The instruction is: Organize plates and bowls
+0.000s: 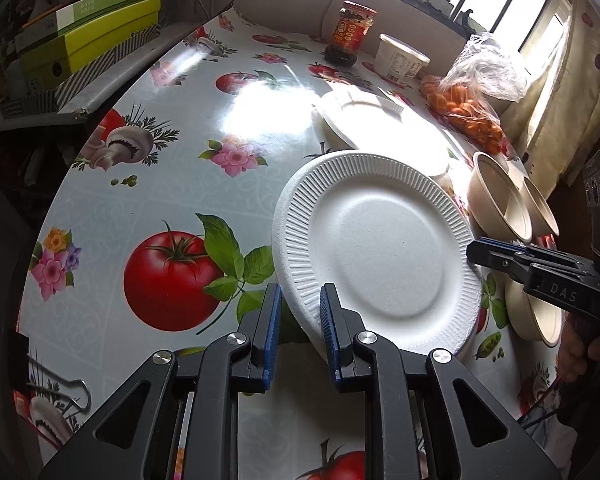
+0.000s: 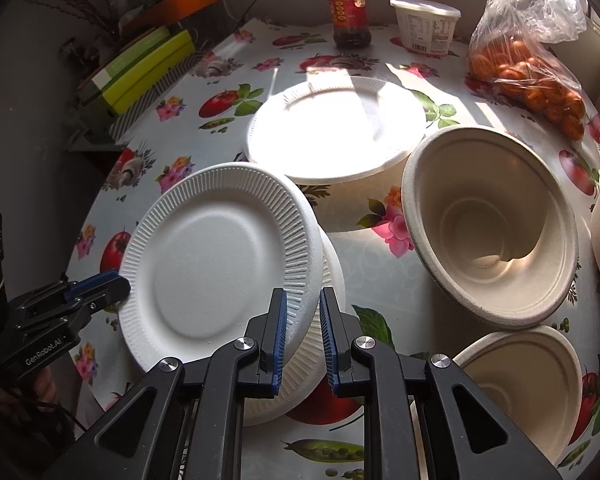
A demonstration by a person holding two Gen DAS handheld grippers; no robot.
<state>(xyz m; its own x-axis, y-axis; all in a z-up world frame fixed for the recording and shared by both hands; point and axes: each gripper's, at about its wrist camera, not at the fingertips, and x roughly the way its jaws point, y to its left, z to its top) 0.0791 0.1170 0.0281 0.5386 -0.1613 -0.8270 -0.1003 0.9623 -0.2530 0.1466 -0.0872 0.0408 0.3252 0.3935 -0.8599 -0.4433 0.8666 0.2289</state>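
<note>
Plate clamped by my two grippers above a fruit-printed tablecloth.

Tablecloth (image 2: pixel 360 240) fills the right wrist view, largest of all. On it, toward 12 o'clock, lies a stack of white plates (image 2: pixel 332 128); a tan bowl (image 2: pixel 490 224) stands tilted at 3 o'clock, with another bowl (image 2: pixel 528 384) at 5 o'clock. The ribbed white plate (image 2: pixel 216 260) I hold is tilted, over a second ribbed plate (image 2: pixel 328 280) beneath it. My right gripper (image 2: pixel 303 320) pinches its rim at 6 o'clock, jaws closed on it; my left gripper (image 2: pixel 112 280) clamps the opposite rim at 9 o'clock. Far back sit a bag of orange fruit (image 2: pixel 528 76), a white tub (image 2: pixel 426 24) and a red-labelled jar (image 2: pixel 346 12).
</note>
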